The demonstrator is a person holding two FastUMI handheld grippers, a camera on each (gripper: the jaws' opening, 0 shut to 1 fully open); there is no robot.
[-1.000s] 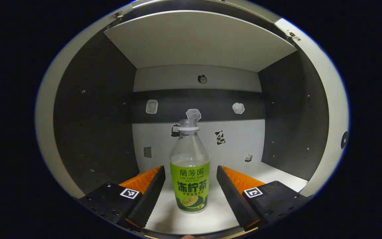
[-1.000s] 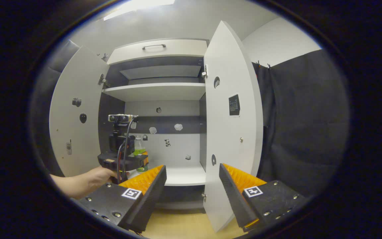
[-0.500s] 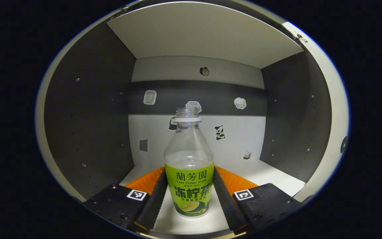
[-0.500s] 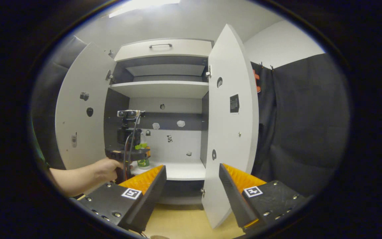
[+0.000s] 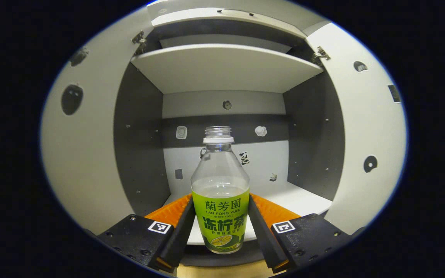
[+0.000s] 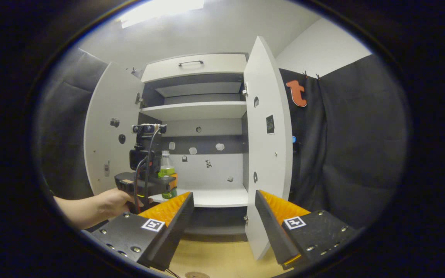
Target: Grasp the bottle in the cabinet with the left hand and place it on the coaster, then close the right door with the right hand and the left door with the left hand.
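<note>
Left tongs (image 5: 220, 226) clamp both fingers on the uncapped bottle (image 5: 220, 193) before the open cabinet (image 5: 222, 73); right tongs (image 6: 222, 216) gape wide, holding nothing.

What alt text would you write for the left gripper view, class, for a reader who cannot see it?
The left gripper is shut on an uncapped, green-labelled bottle, held upright at the front edge of an open cabinet. Behind it are the cabinet's shelf, small stickers on the back wall, and both doors swung open at the sides.
</note>
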